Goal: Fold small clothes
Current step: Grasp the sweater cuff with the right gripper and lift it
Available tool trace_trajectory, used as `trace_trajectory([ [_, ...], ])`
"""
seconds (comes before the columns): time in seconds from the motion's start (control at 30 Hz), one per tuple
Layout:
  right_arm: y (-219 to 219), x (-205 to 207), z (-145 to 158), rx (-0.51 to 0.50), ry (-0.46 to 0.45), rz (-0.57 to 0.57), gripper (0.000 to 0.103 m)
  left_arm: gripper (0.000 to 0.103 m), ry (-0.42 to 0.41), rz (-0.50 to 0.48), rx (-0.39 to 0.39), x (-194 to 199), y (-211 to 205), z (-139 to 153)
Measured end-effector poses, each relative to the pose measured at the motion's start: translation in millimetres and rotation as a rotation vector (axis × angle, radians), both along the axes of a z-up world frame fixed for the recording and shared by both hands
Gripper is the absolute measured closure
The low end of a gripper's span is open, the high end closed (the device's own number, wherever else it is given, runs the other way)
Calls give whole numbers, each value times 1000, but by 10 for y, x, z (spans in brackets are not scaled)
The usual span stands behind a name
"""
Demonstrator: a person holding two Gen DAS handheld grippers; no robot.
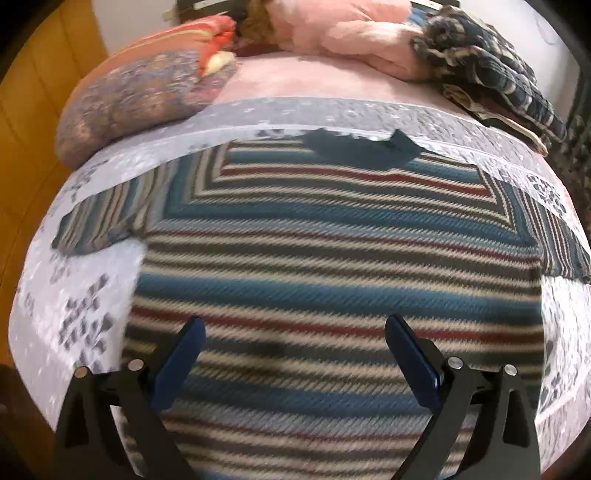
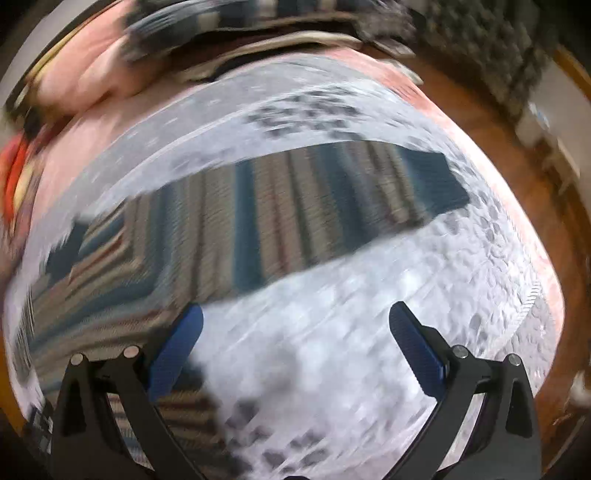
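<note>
A striped knit sweater (image 1: 332, 258) in blue, cream, grey and red lies flat on a pale grey patterned sheet (image 1: 74, 295), collar at the far edge and sleeves spread to both sides. My left gripper (image 1: 293, 328) hovers open over the sweater's lower body, its blue pads apart with nothing between them. In the blurred right wrist view, one sleeve (image 2: 332, 199) stretches out across the sheet (image 2: 332, 350). My right gripper (image 2: 295, 314) is open above bare sheet just below that sleeve, with its left finger near the sweater's side.
A patterned pillow (image 1: 136, 96) lies at the far left, a pink blanket (image 1: 351, 33) and a dark plaid cloth (image 1: 487, 62) at the far edge. A wooden floor (image 2: 517, 155) shows past the bed's right corner, and wooden panelling (image 1: 40, 110) on the left.
</note>
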State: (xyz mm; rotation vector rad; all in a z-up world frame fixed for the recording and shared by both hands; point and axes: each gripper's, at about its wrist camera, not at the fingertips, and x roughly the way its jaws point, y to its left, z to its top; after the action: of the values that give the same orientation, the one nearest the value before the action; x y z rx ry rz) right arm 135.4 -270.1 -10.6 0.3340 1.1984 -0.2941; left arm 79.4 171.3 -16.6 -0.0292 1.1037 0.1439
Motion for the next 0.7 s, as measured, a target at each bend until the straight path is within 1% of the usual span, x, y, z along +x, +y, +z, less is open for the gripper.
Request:
trace_trajectory([
  [0.13,-1015,149,-246,120,-2,-178,3,5,-30,-38,-67,362,-255,7],
  [0.2,-1477,186,-406,136,14,-243,3,5,-54,-60,-87,518,-387,18],
  [0.27,-1808,206,-548,150,17,-289,3,4,-72,-72,-108,618,-450,-10],
  [0.33,-2059,181,-709,199,19,-330,3,4,-65,-74,-138,729,-499,-89],
  [0.43,-2312,199,-932,280,19,-367,4,4,-31,-56,-178,881,-515,-252],
  [0.5,-2353,233,-995,278,25,-364,5,4,-25,-46,-167,943,-515,-336],
  [0.6,-2348,316,-1037,261,30,-328,5,4,-25,-38,-146,1009,-515,-423],
  [0.67,-2326,392,-1052,240,32,-306,10,4,-19,-31,-144,1046,-494,-468],
  [0.7,-2301,418,-1047,227,35,-294,18,4,-17,-26,-145,1056,-487,-480],
])
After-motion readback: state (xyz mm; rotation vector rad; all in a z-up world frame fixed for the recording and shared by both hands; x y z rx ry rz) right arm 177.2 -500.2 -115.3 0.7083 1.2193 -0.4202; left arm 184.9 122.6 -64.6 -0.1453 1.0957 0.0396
